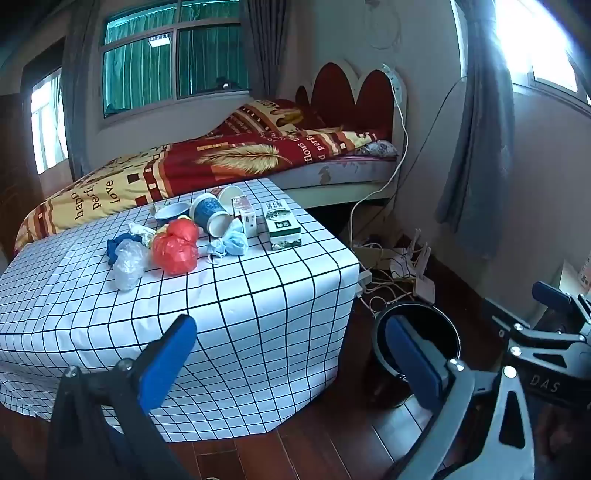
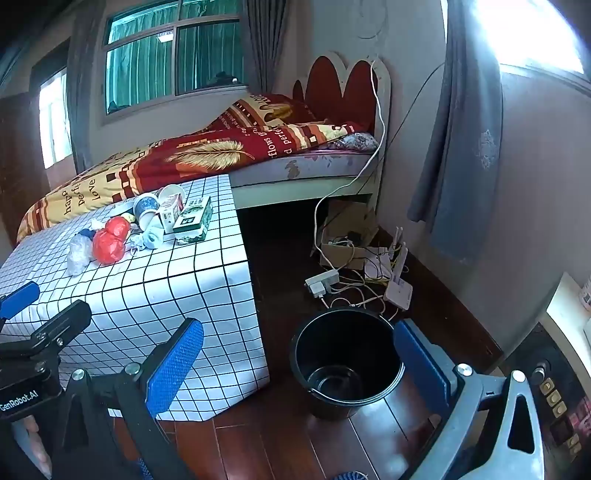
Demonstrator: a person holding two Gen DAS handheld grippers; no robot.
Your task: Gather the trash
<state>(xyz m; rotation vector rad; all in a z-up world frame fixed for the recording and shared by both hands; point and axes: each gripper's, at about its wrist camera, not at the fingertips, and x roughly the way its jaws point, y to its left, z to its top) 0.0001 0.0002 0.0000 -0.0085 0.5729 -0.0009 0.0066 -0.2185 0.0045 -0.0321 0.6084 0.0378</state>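
Blue-padded fingers of the left gripper (image 1: 291,354) stand wide with nothing between them — the right gripper (image 2: 299,363) is just as wide and empty. Ahead of the left one and up to its left, well apart, the trash lies on the checked tablecloth (image 1: 258,295): a red bag (image 1: 173,247), a clear bag (image 1: 127,264), a blue paper cup (image 1: 210,218), a green box (image 1: 282,225). Between the right one's fingers, lower down, stands the black bucket (image 2: 345,363).

Daylit, dim indoors; blown-out glare from bright uncurtained window (image 2: 532,33) upper right of gripper; strong fisheye bending, dark corners, sharp centre.
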